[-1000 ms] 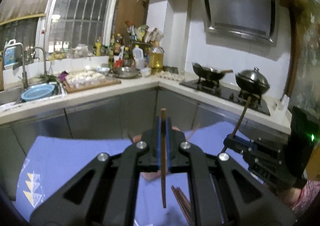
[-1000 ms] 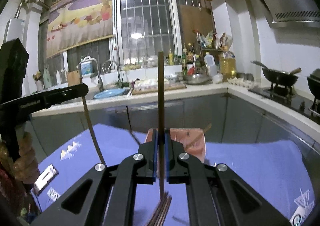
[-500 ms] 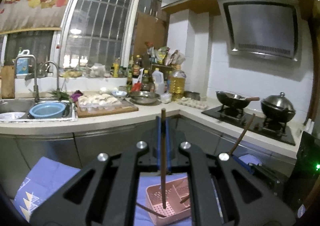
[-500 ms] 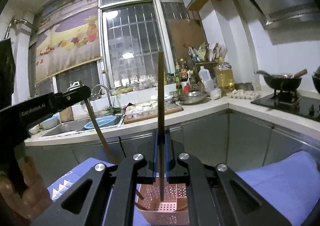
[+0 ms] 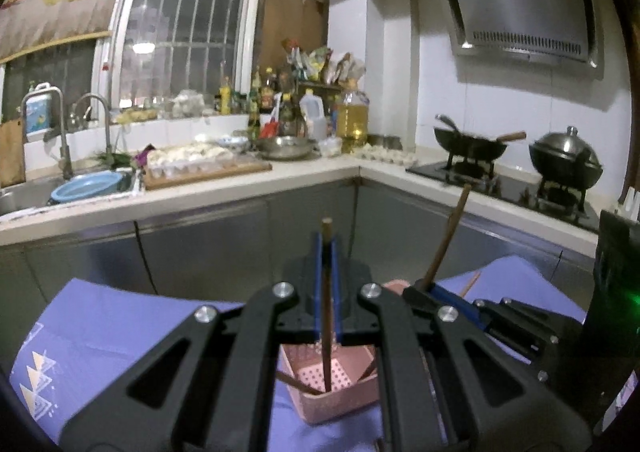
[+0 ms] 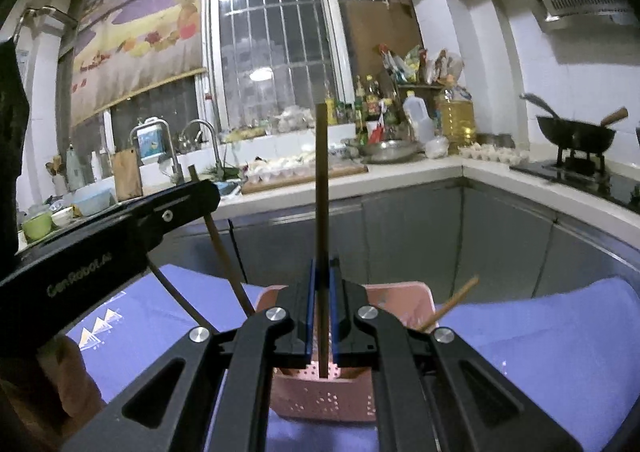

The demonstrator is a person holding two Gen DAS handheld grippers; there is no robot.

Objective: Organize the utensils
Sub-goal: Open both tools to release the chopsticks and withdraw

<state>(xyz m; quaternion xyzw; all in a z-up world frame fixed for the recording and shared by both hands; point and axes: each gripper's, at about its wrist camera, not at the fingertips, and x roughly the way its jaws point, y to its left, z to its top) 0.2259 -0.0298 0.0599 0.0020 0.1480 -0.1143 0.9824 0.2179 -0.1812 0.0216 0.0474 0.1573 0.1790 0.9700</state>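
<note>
Two chopsticks are hanging upright over the pink basket (image 5: 340, 404), one in each tool. The left hand-held gripper (image 5: 327, 332) is clamping its chopstick (image 5: 327, 352), and the right hand-held gripper (image 6: 321, 332) is pinching its chopstick (image 6: 321, 211). Because both tips are crowding one small basket, they may be colliding or tipping it on the blue cloth (image 6: 560, 340).

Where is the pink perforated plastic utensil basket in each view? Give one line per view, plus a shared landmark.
Left wrist view: the pink perforated plastic utensil basket sits bottom centre, below the closed fingers.
Right wrist view: the basket is bottom centre, partly hidden by the linkage.
Shared landmark: the yellow oil bottle on the corner counter.
</note>
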